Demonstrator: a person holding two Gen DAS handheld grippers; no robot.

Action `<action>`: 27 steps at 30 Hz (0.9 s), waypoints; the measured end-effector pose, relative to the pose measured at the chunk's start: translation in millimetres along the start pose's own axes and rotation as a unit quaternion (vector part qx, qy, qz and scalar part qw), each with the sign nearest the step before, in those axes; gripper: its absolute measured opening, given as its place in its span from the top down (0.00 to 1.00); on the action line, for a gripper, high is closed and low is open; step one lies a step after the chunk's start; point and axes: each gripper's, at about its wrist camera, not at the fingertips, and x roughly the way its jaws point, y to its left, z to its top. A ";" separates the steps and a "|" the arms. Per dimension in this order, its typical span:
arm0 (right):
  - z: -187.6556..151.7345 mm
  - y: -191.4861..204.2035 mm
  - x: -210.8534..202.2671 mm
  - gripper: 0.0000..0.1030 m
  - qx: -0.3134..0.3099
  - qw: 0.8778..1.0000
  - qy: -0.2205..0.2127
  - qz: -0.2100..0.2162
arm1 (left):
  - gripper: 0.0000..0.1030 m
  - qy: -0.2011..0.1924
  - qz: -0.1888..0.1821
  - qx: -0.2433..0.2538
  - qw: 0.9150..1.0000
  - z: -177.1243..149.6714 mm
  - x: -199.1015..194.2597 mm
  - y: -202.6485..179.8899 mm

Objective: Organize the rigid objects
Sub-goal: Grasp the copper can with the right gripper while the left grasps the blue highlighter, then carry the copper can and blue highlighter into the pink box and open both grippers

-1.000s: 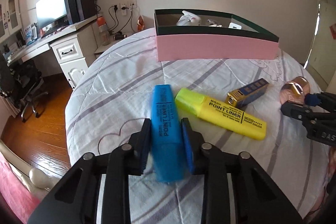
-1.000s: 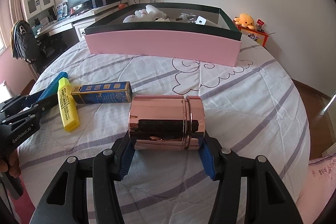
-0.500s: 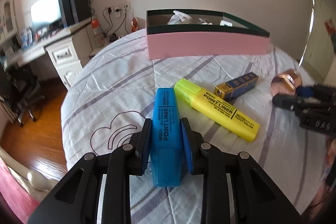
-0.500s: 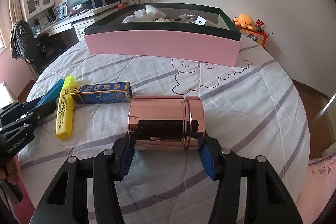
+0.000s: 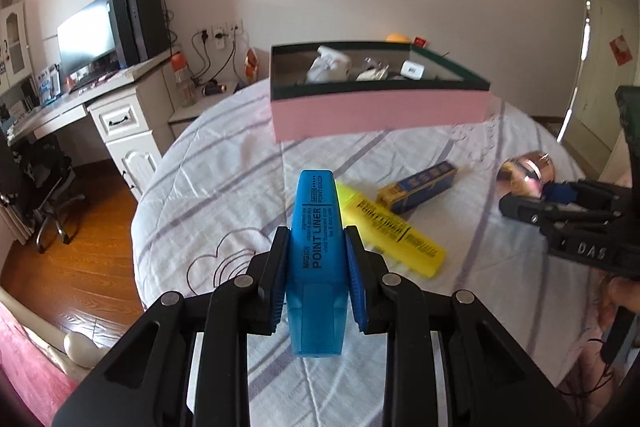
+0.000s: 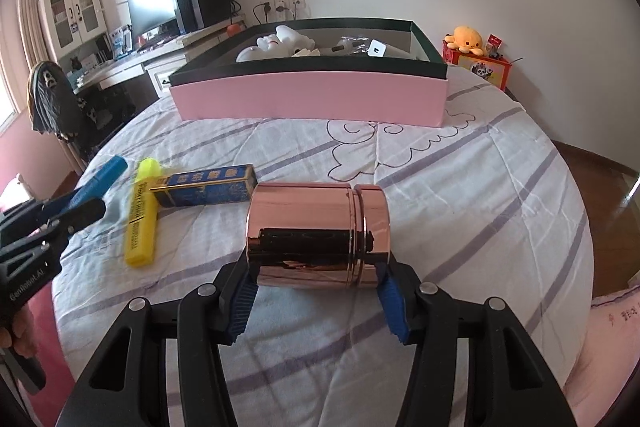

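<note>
With left hand-held gripper [image 5: 316, 283] pinching blue marker [image 5: 318, 259] near its tail, could pivot and drop short of box [image 5: 376, 107]. Right hand-held gripper [image 6: 316, 291] clamped on slick copper can [image 6: 318, 235]: could squirt free.

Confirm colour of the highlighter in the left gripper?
Blue, with dark "POINT LINER" print; the blue highlighter shows best in the left wrist view, clamped in the left gripper.

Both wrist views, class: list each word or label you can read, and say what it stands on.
"POINT LINER": blue marker in the left gripper.
"POINT LINER": yellow marker, blurred.
"DAS": right gripper.
"GenRobot.AI": left gripper's side, seen from the right wrist.
Blue box: unreadable.
</note>
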 end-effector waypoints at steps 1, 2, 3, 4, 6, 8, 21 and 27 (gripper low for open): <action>0.2 0.8 -2.9 0.47 0.000 1.000 -0.003 0.001 | 0.74 -0.003 0.000 0.002 1.000 1.7 -2.5 -0.8; 0.8 1.9 -7.4 0.47 -0.001 1.000 -0.005 0.002 | 0.74 -0.007 0.002 0.004 1.000 4.1 -6.0 -2.2; 1.8 2.7 -11.3 0.47 -0.002 1.000 -0.009 0.003 | 0.74 -0.011 0.001 0.003 1.000 6.3 -9.0 -3.3; 3.3 3.7 -17.4 0.47 -0.003 1.000 -0.016 0.005 | 0.74 -0.017 0.002 0.000 1.000 9.6 -13.8 -3.7; 7.2 6.1 -28.6 0.47 -0.006 1.000 -0.028 0.005 | 0.74 -0.028 0.006 -0.003 1.000 14.9 -22.3 -4.2; 10.5 7.6 -42.4 0.47 -0.007 0.999 -0.047 0.003 | 0.74 -0.044 0.019 -0.004 0.999 19.6 -33.4 -5.2; 33.1 20.3 -108.2 0.47 -0.028 0.990 -0.136 -0.002 | 0.74 -0.143 0.031 0.003 0.989 61.3 -102.7 -17.2; 50.3 24.2 -126.4 0.46 -0.045 0.986 -0.163 -0.005 | 0.74 -0.163 0.031 0.006 0.986 74.2 -111.6 -18.6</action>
